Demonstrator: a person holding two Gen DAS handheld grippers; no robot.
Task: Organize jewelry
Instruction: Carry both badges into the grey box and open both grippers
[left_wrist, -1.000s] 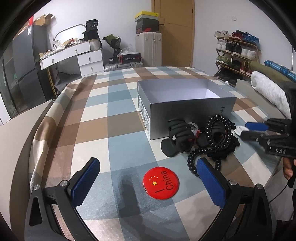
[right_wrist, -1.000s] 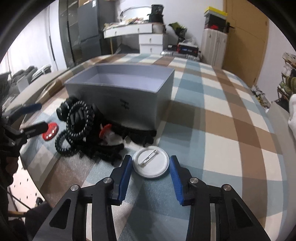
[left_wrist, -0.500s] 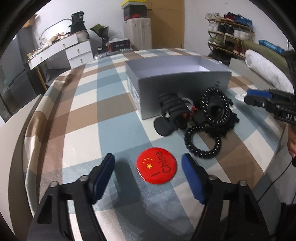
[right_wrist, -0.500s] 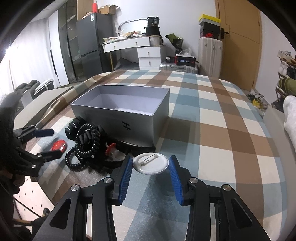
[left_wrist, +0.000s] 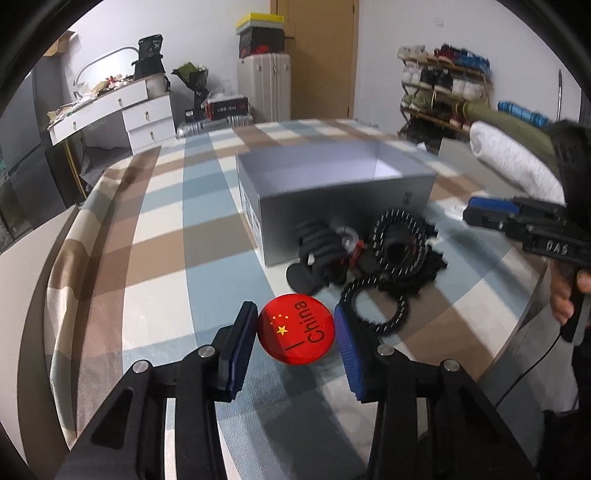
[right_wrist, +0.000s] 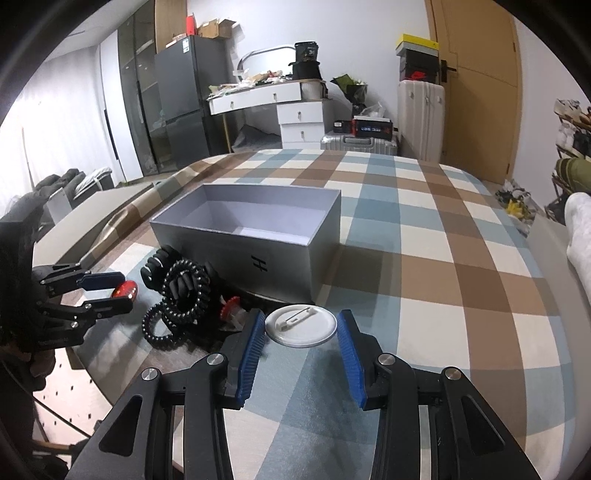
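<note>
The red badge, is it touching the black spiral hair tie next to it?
Apart. In the left wrist view the red badge sits between the closing left gripper fingers, and the right finger and a strip of cloth separate it from the hair tie.

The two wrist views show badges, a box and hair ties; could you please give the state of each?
Left gripper: jaws closing around the red badge, face up.
Right gripper: pads against the white badge, pin side up.
Grey box: open, nothing visible inside.
Black coil hair ties: piled against the box front.
</note>
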